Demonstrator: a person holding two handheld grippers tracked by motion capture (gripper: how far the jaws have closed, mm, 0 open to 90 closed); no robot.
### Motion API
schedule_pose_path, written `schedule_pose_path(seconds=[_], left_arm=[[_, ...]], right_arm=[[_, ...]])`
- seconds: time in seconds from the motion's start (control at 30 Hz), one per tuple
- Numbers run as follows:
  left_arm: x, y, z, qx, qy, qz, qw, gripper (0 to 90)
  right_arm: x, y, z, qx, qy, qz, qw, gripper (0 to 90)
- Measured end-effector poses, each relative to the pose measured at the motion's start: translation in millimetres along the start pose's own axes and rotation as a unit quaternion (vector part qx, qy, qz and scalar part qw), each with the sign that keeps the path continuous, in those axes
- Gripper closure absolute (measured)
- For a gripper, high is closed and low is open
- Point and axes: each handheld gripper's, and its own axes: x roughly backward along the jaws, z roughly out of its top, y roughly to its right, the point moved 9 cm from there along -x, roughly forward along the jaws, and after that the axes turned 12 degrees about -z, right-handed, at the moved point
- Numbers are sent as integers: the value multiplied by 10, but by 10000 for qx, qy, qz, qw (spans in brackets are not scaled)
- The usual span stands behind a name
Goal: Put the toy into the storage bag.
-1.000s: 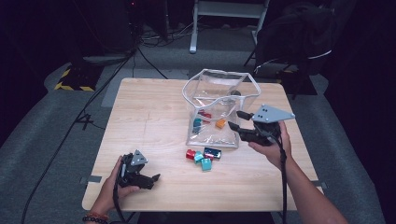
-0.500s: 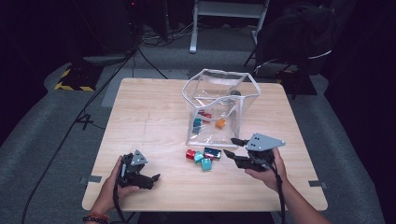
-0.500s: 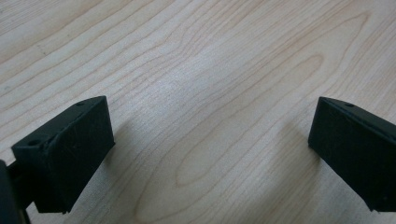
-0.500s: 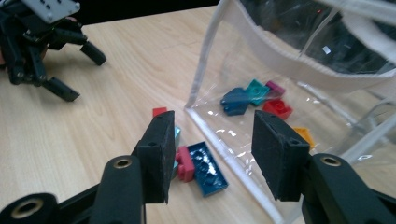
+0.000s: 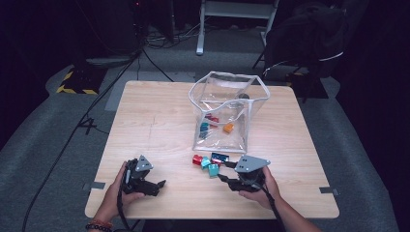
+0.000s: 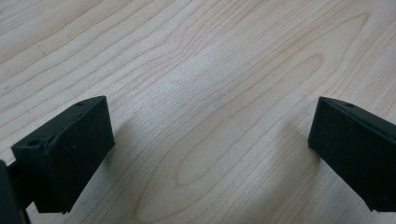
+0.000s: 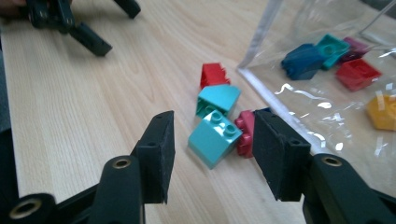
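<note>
Right gripper (image 7: 212, 154) low over wooden table (image 5: 154, 121), jaws parted, gripping nothing. Teal brick (image 7: 215, 136) just ahead of the pads, between them but untouched, studs tilted up toward the far pad. Second teal brick (image 7: 218, 99) just beyond it, touching. Red brick (image 7: 214, 74) farther out along the same line. Dark red brick (image 7: 245, 130) against the right-hand pad's inner side, contact not clear. Clear plastic bag (image 5: 227, 104) beyond and to the right of the jaws, standing open, holding blue, teal, red and orange bricks. From above, same gripper (image 5: 220, 176) pointing at the loose pile near the bag's base.

Left gripper (image 6: 210, 135) released, jaws wide over bare wood, nothing between. From above (image 5: 159, 184), well apart from the pile, resting near the table's near edge.
</note>
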Motion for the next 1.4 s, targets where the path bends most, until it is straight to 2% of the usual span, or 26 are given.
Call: schedule_pose_path(seconds=[0.07,0.2,0.3,0.47,0.63,0.73,0.97,1.1,1.13,1.23,1.4], left_arm=[[0,-1,0,-5,-3,0,10000,4],[0,-1,0,-5,-3,0,10000,4],[0,0,0,-4,-1,-1,10000,4],[1,-1,-1,-7,-9,-1,10000,4],[1,-1,-1,-6,-10,-2,10000,4],[1,0,-1,-1,-5,1,10000,4],[1,-3,0,-13,-4,7,10000,4],[1,-2,-1,-8,-8,2,10000,4],[1,-3,0,-11,-4,7,10000,4],[1,-2,0,-11,-3,8,10000,4],[0,-1,0,-6,-3,2,10000,4]], right_arm=[[-78,-47,-52,74,-89,-4,9999,494],[-227,-111,-147,25,-261,70,9996,482],[-321,-139,-201,103,-368,-2,9993,468],[-435,-134,-233,3,-460,-52,9989,432],[-557,-106,-256,-109,-571,-204,9981,397],[-605,-119,-266,-87,-624,-235,9977,393],[-654,-136,-267,-206,-622,-334,9973,408],[-652,-157,-267,-259,-526,-275,9979,517],[-648,-157,-268,-273,-518,-249,9980,575],[-633,-138,-280,-308,-543,-275,9977,588],[-551,-94,-322,-295,-582,-128,9978,590]])
